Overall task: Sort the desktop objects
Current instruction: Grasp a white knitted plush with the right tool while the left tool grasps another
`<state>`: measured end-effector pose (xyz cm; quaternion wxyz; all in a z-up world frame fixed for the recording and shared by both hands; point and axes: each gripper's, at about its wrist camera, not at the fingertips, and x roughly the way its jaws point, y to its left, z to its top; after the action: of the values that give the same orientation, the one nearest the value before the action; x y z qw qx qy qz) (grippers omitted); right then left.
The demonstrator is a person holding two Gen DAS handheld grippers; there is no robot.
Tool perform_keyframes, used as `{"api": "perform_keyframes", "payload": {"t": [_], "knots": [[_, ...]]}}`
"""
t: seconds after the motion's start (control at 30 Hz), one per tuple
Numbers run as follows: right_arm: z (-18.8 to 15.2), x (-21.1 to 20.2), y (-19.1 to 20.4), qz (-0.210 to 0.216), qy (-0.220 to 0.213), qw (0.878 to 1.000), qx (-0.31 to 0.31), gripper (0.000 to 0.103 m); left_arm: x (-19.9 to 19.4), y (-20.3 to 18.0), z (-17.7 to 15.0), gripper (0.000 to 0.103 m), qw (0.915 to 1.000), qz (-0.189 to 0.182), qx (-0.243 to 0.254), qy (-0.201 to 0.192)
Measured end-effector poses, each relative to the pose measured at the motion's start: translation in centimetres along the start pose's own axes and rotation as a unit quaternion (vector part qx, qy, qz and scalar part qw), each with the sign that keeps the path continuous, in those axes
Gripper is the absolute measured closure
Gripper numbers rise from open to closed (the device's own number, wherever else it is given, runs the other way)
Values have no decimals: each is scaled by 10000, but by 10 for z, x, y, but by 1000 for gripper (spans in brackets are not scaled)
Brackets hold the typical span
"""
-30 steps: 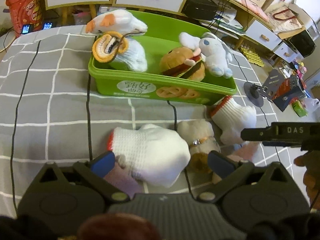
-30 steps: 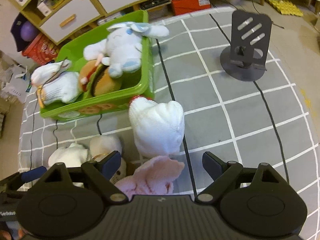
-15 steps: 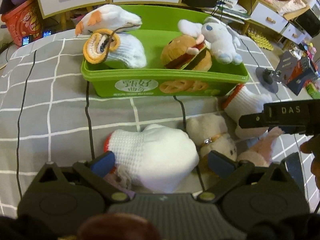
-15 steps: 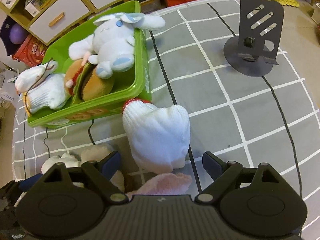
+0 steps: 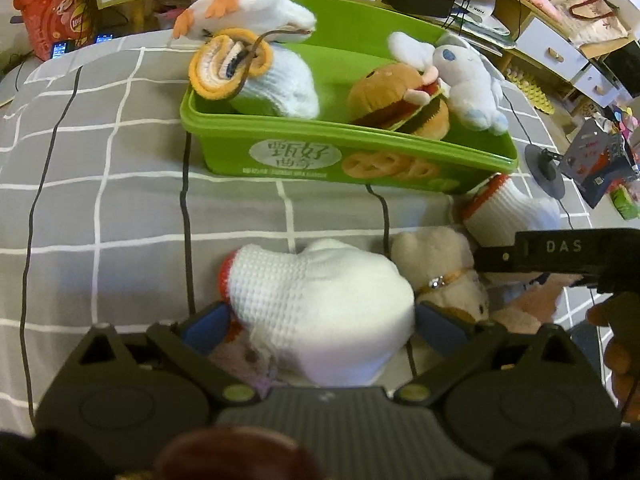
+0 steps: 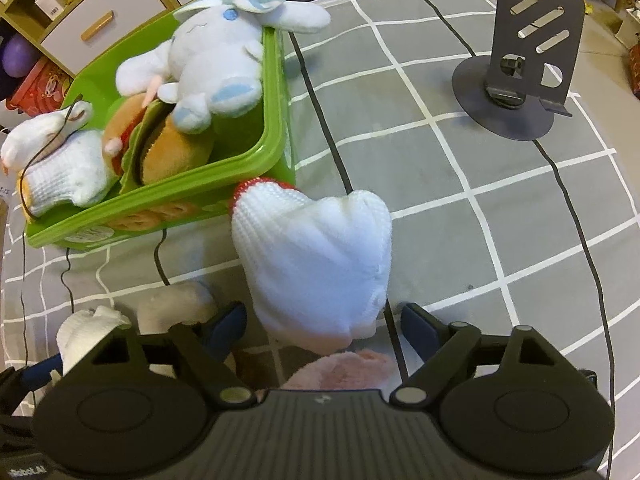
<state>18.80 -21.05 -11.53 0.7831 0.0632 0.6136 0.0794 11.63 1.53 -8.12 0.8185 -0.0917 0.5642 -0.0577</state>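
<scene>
Right gripper closing, pads seemingly not yet pressing the glove; left gripper spread round its own. Squeeze mid-bulk, lift into bin.

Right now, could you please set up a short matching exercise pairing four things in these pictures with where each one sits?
Things:
1. burger plush
2. phone stand
3. beige plush bear
4. white glove with red cuff

Places:
A. standing on the grey checked cloth, apart from the tub
B. inside the green tub, beside the white rabbit plush
C. between the fingers of the right gripper
D. on the cloth, in front of the tub, next to another white glove

Pairs: 1-B, 2-A, 3-D, 4-C
</scene>
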Motion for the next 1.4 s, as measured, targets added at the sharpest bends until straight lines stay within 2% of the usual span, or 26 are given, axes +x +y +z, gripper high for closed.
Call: {"api": "perform_keyframes", "payload": {"t": [0.07, 0.13, 0.17, 0.4, 1.07, 1.4], "knots": [[0, 0, 0, 8, -20, 10000, -12, 31, -1, 0, 0, 6, 10000, -17, 7, -26], [-1, -2, -1, 37, -54, 10000, -23, 44, -3, -2, 1, 9, 10000, -44, 0, -61], [-1, -3, -2, 116, -57, 9999, 5, 46, -3, -2, 2, 10, 10000, -58, -8, -76], [-2, -13, -6, 231, -126, 9997, -2, 48, -13, 2, 0, 14, 9997, -167, -90, -180], [-2, -57, -16, 652, -536, 9963, 145, 50, -46, 7, 3, 14, 9954, -653, -334, -612], [0, -64, -14, 691, -681, 9951, 176, 52, -54, 6, 6, 14, 9936, -749, -407, -737]]}}
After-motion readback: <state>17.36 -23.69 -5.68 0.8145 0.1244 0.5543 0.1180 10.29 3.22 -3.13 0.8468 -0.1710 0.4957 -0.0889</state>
